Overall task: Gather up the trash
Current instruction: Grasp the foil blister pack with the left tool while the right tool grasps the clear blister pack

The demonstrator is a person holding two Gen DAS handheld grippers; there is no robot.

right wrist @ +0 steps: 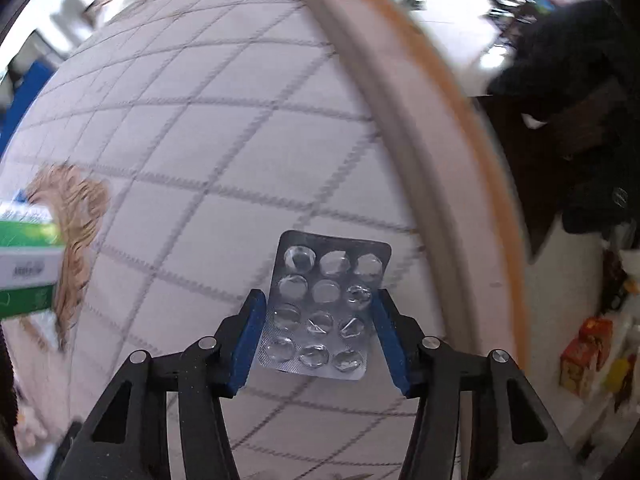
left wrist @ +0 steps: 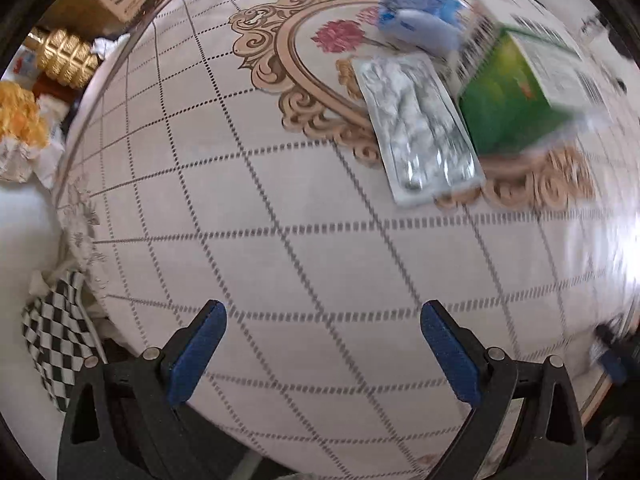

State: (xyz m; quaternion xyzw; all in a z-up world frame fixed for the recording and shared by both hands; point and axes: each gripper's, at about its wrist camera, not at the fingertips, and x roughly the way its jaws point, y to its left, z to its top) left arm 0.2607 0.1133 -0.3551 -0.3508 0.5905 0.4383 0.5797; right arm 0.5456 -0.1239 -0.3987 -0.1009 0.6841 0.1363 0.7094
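The step in hand seemed to be carrying 1 piece of trash away; the right gripper (right wrist: 318,336) was clenched on an empty blister pack (right wrist: 326,304), its 2 blue pads pressing the pack's long edges, and it hung above the table (right wrist: 224,152) near the rim. The next move probably called for a bin, which neither view showed; the pack is thin and could slip if the grip twisted. The left gripper (left wrist: 320,354) hovered low over the cloth with its jaws released and nothing between them; ahead of it lay a second blister pack (left wrist: 420,128), touching a green box (left wrist: 516,92), with a blue wrapper (left wrist: 420,20) just behind; these looked still uncollected.
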